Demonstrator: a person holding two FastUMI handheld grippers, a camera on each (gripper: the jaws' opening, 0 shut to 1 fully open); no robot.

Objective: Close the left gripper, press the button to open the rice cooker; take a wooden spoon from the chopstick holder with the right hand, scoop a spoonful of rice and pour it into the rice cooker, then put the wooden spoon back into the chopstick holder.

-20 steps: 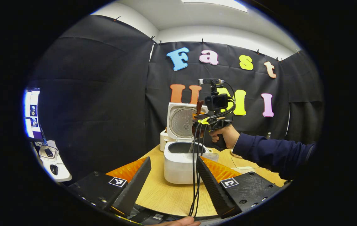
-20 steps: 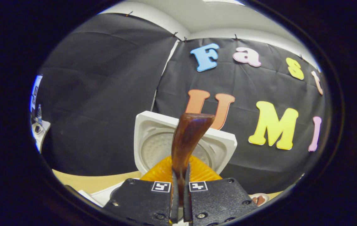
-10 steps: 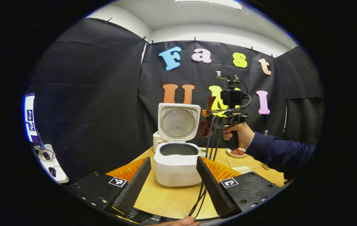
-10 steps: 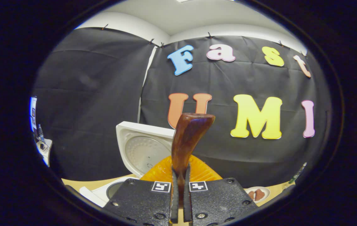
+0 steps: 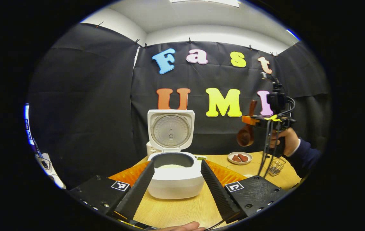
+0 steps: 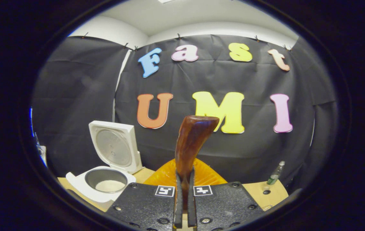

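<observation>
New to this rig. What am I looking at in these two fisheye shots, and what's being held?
No robot arm here: a person carries a two-finger hand-held gripper in each hand, each with a camera looking along its fingers.

In the left gripper view, the left hand-held gripper is open over the light wooden table, facing the white rice cooker, lid up, white rice inside. Farther right is the other hand, above a small wire chopstick holder and a small white plate of reddish-brown food.

In the right gripper view, the right hand-held gripper is shut on the dark brown wooden spoon. A green bottle stands at the right.
</observation>
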